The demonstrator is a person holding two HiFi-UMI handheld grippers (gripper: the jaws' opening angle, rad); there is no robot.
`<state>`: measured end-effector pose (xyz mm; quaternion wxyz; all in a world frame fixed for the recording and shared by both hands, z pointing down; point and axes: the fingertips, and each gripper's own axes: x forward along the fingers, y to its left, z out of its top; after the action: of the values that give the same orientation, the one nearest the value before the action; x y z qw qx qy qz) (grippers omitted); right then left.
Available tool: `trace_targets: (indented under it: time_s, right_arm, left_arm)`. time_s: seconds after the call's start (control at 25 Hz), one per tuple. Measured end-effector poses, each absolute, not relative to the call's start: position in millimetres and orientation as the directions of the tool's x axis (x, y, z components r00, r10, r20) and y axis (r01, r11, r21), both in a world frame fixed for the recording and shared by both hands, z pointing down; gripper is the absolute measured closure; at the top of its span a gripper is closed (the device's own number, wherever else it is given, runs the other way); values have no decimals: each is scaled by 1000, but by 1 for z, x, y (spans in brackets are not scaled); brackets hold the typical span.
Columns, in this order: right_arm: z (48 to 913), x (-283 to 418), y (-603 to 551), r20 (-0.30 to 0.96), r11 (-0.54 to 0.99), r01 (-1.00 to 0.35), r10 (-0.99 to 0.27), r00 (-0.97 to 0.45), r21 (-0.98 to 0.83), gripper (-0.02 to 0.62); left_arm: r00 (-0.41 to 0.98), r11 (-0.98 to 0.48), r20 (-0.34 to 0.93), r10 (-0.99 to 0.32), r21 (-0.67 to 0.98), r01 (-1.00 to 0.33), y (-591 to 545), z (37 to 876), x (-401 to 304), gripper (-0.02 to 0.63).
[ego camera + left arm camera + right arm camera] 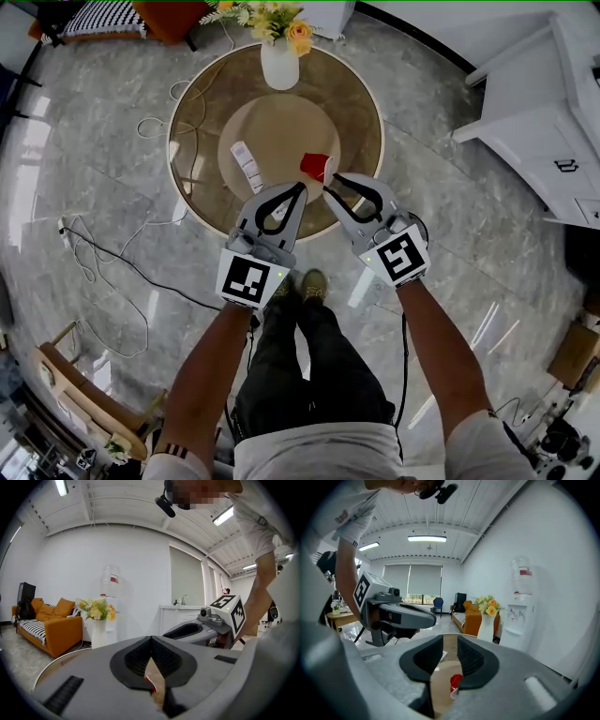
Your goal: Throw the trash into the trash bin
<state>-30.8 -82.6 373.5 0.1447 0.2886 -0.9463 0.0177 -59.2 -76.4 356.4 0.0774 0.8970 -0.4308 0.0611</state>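
A crumpled red piece of trash [316, 167] lies on the round glass table [361, 117], right of its middle. Both grippers hover side by side just short of it, near the table's front edge. My left gripper [302, 188] is shut, its tips meeting with nothing between them [151, 639]; a sliver of the red trash [149, 682] shows below its jaws. My right gripper [330, 184] is open by a narrow gap [450, 639], empty, and the red trash [455, 682] lies on the table beyond that gap. No trash bin is in view.
On the table stand a white vase of yellow flowers [279, 64] at the back and a white remote-like bar [247, 166] left of the trash. Cables [103, 248] trail over the marble floor on the left. A white cabinet [553, 122] stands right, a wooden chair [84, 394] lower left.
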Motion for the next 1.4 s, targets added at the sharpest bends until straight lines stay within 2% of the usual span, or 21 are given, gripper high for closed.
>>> trace_targets:
  time_s: [0.2,0.52,0.88,1.04,1.4]
  right_arm:
    - [405,-32,-95,306,826,-562,-546,-780,41,463]
    - [466,-37,-112,360,833,-553,-525,-771,29,337]
    - [532,-36,-134,451,828,-559,-484,-750,-41,230]
    - [555,-36,-141,485,826,-560,-465,-741,-64,204]
    - [593,-39,-148,547,831,-551,-427,-720,-75,202]
  left_arm:
    - [631,-624,189,-752,102,-774,-86,382,-59,606]
    - [638,-632,221,-738,105,-768,-93,419,-69,606]
    - [664,-667,237,-709,78,-741,-110,456,-68,606]
    - [672,-675,252,-696,90,-733,-117,465,-67,606]
    - [692,-691,273,-668,116,-713,-121,478,-64,606]
